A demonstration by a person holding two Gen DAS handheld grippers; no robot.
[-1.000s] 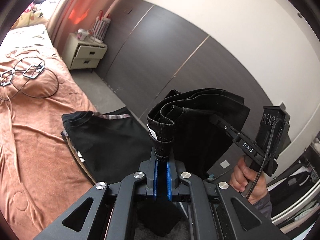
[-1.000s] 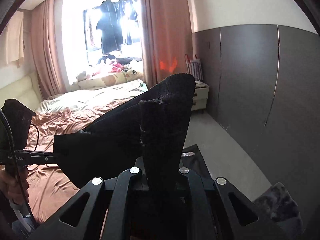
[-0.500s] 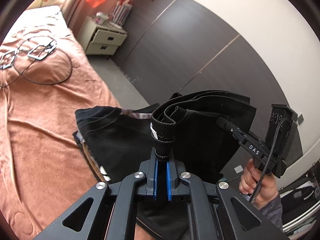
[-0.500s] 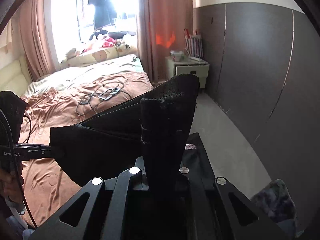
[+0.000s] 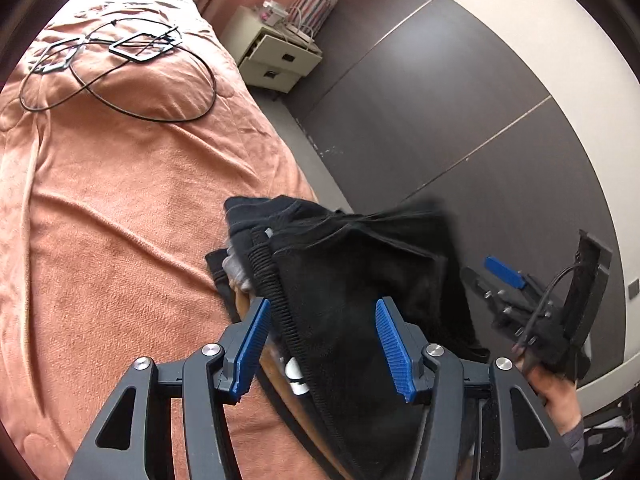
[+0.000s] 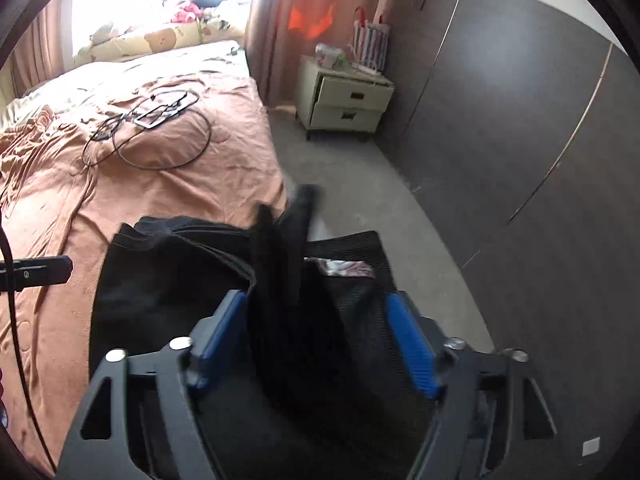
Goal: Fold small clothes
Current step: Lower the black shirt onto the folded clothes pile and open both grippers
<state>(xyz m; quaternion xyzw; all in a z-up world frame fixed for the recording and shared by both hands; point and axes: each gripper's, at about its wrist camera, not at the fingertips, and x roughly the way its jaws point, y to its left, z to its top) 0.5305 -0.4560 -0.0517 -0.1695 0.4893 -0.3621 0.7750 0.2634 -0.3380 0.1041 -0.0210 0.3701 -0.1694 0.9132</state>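
**Both grippers let go of the black clothes**

At the bottom middle of the left wrist view, the left gripper (image 5: 320, 344) is opening. The black garment (image 5: 344, 304) sits between its blue pads, but they do not press it. The right gripper (image 6: 316, 340) is opening too, with the cloth loose between its sides. I think the garment is being dropped onto a pile of dark clothes (image 5: 256, 216) at the bed's edge, so it stays folded.

The cloth is blurry, so its folds are hard to see. It hides most of the pile. Farther up, black cables (image 5: 120, 76) lie on the orange bed (image 5: 100, 220).
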